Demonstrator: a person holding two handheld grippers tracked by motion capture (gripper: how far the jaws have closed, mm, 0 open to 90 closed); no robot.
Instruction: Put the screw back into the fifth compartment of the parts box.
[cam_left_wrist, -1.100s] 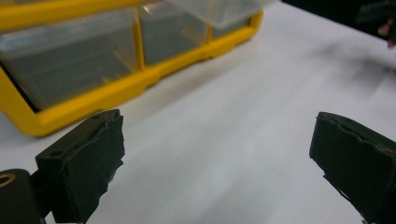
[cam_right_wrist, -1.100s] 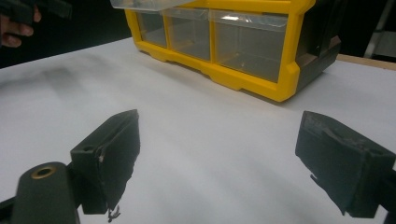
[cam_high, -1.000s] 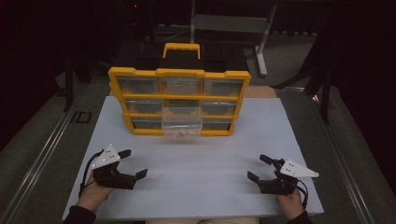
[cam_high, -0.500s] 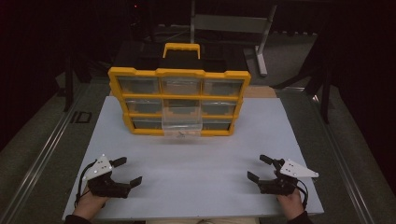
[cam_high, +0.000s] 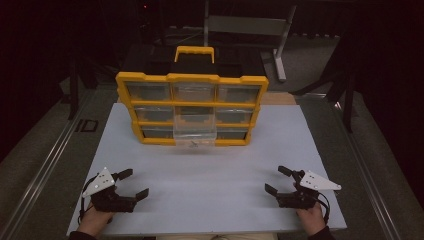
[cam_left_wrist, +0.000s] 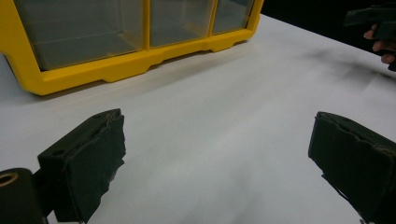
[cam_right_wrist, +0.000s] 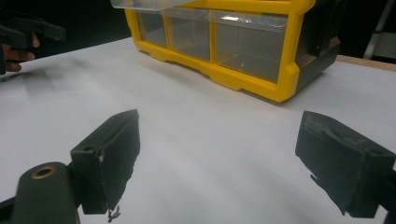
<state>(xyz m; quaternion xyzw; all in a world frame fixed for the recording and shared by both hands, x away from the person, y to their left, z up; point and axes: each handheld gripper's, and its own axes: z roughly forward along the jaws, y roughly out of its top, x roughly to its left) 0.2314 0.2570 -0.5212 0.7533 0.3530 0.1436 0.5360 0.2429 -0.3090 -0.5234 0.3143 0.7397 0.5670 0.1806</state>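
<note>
Two grippers sit low near my edge of the white table (cam_high: 210, 175), and both hold nothing. My left gripper (cam_high: 131, 184) has its jaws spread wide, and so does my right gripper (cam_high: 278, 180) — just bare table between the black pads (cam_left_wrist: 88, 158) in each gripper view.

Ahead of both grippers, well apart from them, stands the yellow drawer box (cam_high: 192, 107). One clear drawer (cam_high: 195, 134) in the bottom row, the middle one, sticks out toward me. Something small lies in it (too tiny for me to tell what). I think the work with that drawer is in the middle or near its end: it is pulled out, but nothing is picked up and it is not pushed back in. So reaching in, or shutting it, is left.

Room is good. Between each gripper and the box the table is flat and bare. Beside my left gripper, on its outer side, the table edge is near — same for my right gripper, so I would move forward, not outward.
</note>
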